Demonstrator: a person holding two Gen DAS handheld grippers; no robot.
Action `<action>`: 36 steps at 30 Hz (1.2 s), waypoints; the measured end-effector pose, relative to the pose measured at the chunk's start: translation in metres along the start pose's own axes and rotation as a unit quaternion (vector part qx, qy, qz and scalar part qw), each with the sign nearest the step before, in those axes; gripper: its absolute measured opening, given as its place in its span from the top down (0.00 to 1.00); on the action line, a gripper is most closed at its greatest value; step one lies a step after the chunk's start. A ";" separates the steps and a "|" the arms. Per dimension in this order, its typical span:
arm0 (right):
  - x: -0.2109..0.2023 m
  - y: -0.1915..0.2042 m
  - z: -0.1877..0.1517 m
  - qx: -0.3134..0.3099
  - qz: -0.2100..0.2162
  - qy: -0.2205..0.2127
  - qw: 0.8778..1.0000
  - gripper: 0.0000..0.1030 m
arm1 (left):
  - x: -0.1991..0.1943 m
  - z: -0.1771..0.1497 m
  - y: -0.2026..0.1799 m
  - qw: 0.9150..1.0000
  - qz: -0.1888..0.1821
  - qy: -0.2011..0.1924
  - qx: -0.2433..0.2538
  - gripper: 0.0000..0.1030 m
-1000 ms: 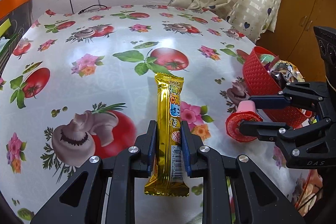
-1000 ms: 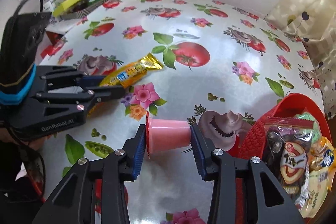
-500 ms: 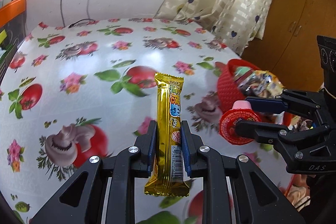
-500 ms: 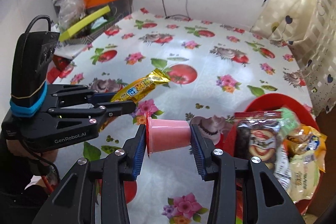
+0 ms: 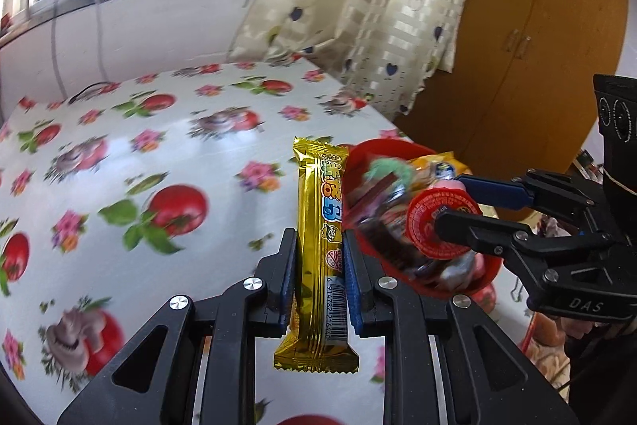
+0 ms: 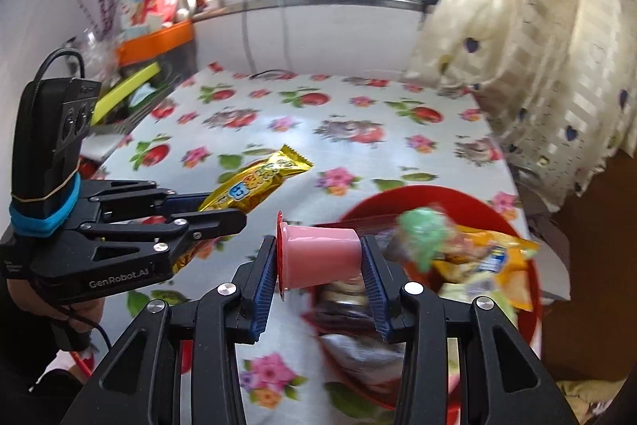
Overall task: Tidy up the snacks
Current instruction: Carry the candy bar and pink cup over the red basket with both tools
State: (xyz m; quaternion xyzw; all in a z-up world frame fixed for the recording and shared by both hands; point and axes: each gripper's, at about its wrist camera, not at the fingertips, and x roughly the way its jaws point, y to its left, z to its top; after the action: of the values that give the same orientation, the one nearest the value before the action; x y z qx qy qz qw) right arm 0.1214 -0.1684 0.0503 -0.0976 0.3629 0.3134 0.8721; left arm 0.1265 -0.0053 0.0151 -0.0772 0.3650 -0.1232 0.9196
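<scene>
Left gripper is clamped on the gold snack bar, right gripper squeezes the pink jelly cup, red basket just beyond it.

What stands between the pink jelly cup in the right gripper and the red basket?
Nothing visible. The right gripper holds the pink jelly cup sideways at the red basket's near rim; snack packets already fill much of it.

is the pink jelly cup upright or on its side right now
On its side. The right claw grips the pink jelly cup end to end, red foil lid facing left and base right, above the red basket rim.
</scene>
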 end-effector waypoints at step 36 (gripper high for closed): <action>0.026 -0.091 -0.009 0.060 -0.055 0.030 0.996 0.61 | 0.095 0.048 -0.059 0.994 -0.099 0.031 0.036 0.63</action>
State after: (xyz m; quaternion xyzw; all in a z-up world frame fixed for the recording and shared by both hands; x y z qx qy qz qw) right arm 0.1871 -0.2311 0.0207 -0.0741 0.4015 0.2399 0.8808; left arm 0.2168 -0.0865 0.0014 -0.0765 0.3793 -0.2291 0.8932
